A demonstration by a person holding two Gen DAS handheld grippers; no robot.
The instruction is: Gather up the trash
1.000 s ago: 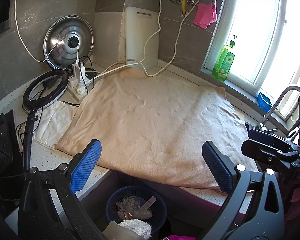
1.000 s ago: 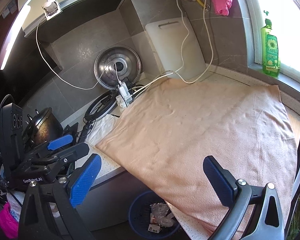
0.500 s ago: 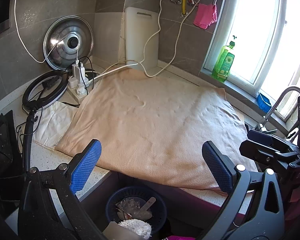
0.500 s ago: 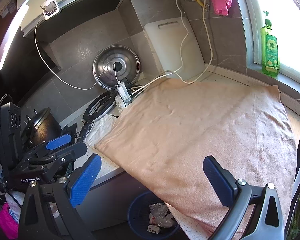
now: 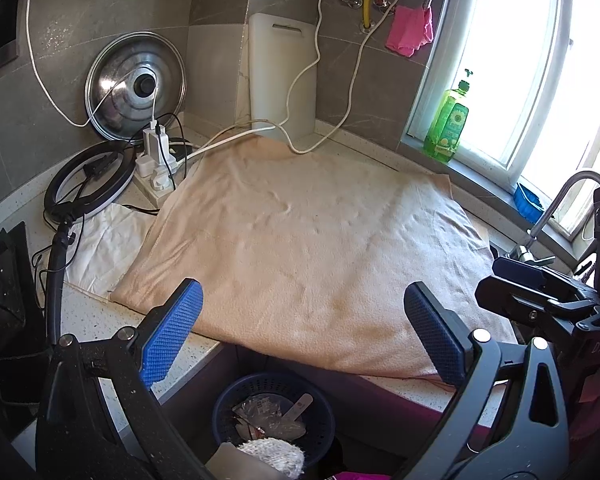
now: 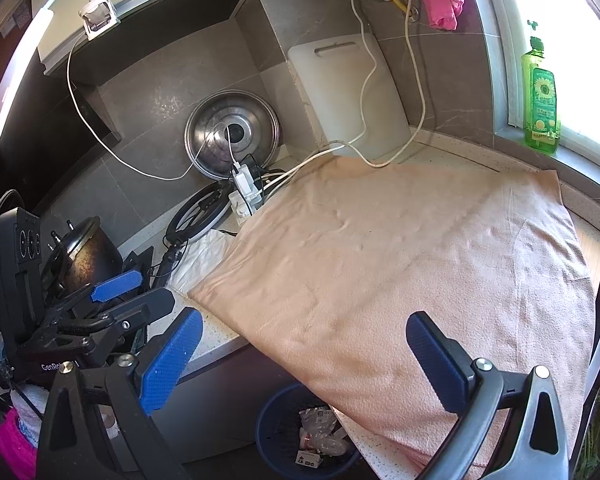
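While the left gripper (image 5: 300,332) and right gripper (image 6: 304,352) hover empty with fingers spread above the towel (image 5: 300,248) on the table, the trash (image 5: 268,420) lies in the bin (image 5: 274,384) below, so collecting looks done

Crumpled trash (image 5: 268,420) inside blue bin (image 5: 236,396)

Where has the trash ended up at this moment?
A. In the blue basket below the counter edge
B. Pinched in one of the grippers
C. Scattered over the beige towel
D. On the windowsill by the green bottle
A: wrappers and scraps lie inside the blue basket, the beige towel is bare, and both the left gripper and right gripper are open and empty.
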